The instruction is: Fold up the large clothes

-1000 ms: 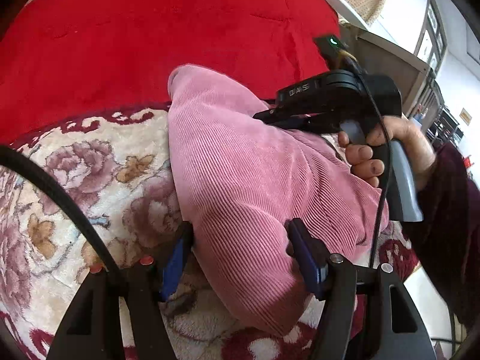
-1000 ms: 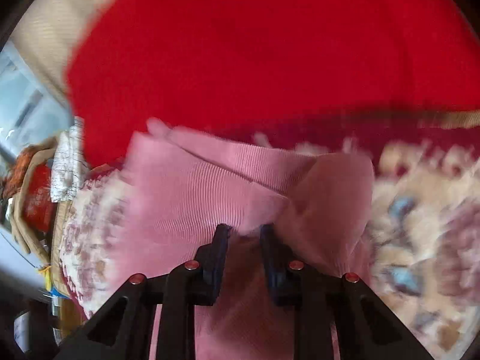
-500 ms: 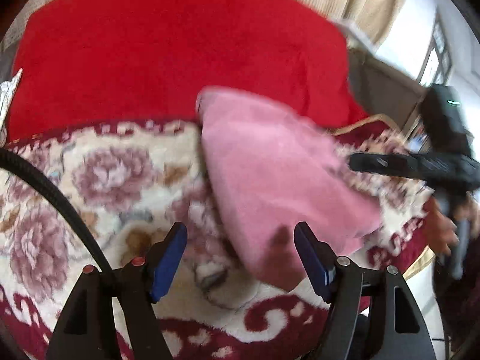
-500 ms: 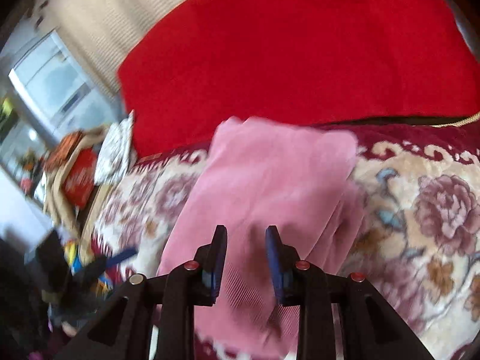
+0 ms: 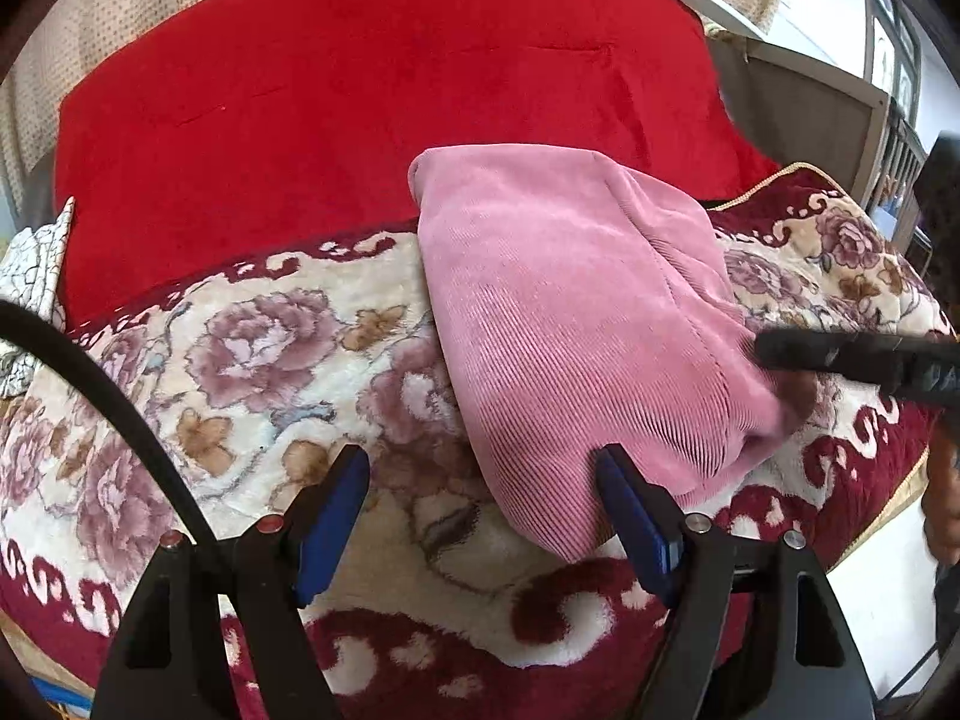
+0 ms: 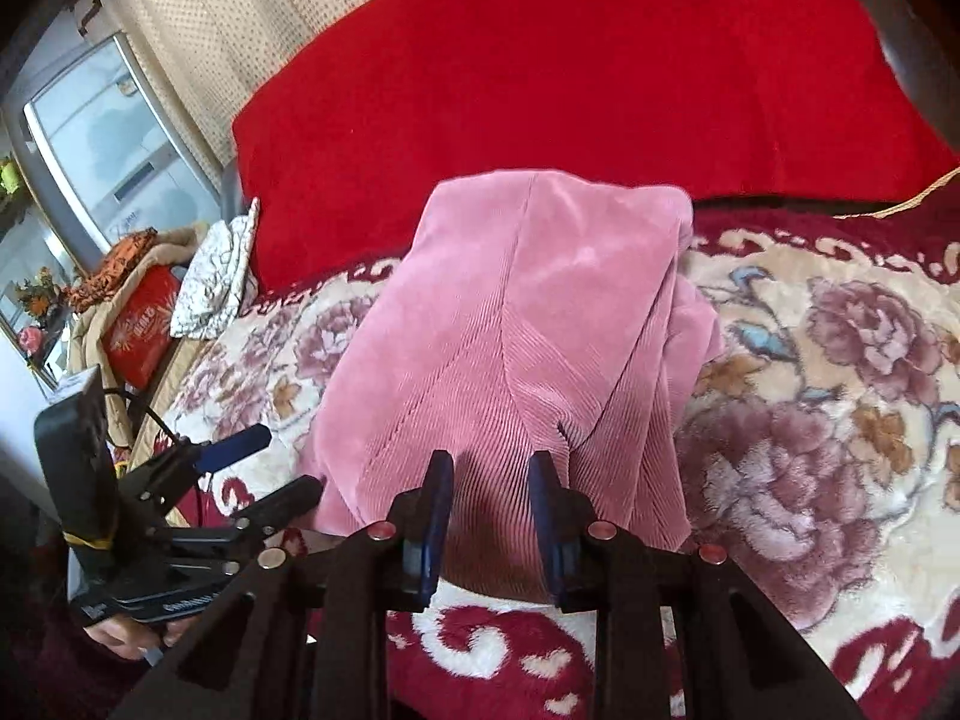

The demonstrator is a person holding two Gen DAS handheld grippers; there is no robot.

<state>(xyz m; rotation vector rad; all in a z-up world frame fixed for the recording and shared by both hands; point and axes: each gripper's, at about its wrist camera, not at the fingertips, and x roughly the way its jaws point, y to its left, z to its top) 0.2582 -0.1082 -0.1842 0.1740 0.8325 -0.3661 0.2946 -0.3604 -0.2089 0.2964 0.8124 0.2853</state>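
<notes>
I see the pink corduroy garment (image 5: 576,324) folded on the floral blanket (image 5: 240,360) at twelve o'clock; my left gripper (image 5: 480,510) is opening, holding nothing; my right gripper (image 6: 489,510) hovers part-open, gripping nothing (I'd square the near hem).

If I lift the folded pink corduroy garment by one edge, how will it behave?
The pink corduroy garment will probably droop and unfold, since its layers lie loose and soft. Its ribbed surface suggests it should not slip easily from the pads. It looks thick, so likely somewhat heavy; it cannot roll on the floral blanket.
</notes>
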